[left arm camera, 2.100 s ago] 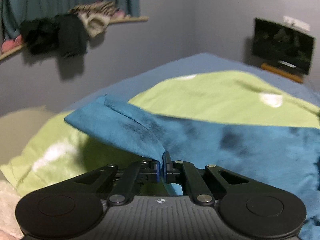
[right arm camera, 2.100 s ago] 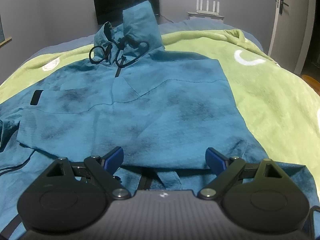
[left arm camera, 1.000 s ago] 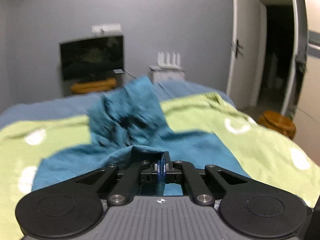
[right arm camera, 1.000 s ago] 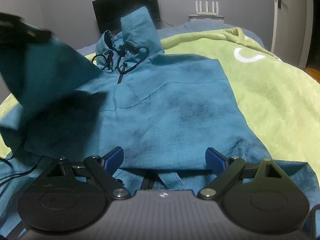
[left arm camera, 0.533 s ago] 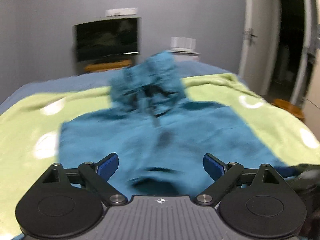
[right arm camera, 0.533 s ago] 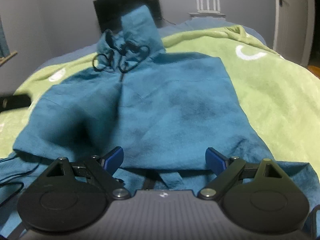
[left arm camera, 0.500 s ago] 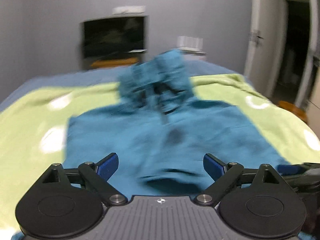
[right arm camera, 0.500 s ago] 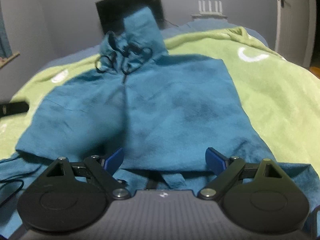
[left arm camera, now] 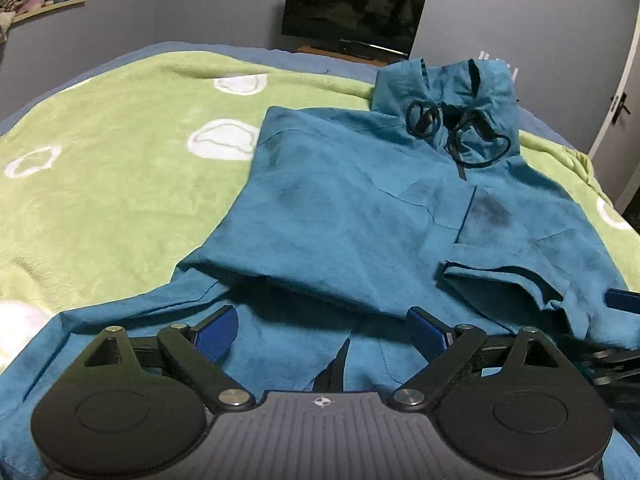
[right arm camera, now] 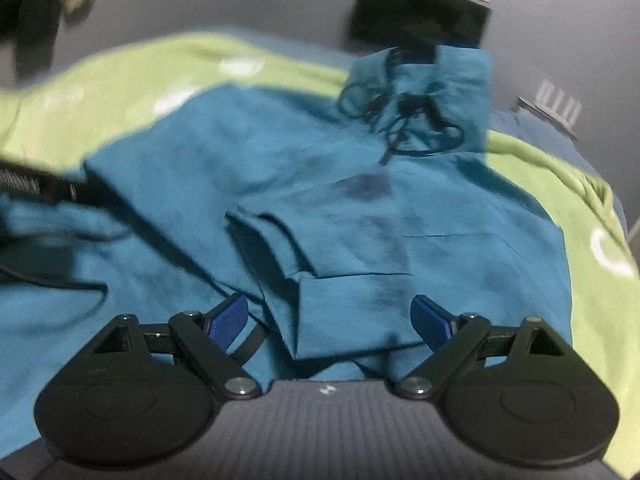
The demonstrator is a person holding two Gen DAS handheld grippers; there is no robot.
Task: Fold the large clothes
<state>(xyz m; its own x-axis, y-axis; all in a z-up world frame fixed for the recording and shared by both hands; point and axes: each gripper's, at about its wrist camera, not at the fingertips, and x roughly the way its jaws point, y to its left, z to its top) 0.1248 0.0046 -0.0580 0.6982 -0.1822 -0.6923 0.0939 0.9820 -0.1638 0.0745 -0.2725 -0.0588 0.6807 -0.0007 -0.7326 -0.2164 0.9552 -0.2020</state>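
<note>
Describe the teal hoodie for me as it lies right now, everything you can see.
The teal hoodie lies front-up on the green blanket, of soft, suede-like cloth with darker smudges. Its hood points toward the TV, black drawstrings looped over the collar. Both sleeves are folded in across the chest, cuffs toward the hem. The left gripper and right gripper hover open over the hem, holding nothing.

Each wrist camera looks forward along its own spread jaws, low and close over the teal hoodie toward its hood. Both views share the hoodie, green blanket and far television; the right view is blurred.
</note>
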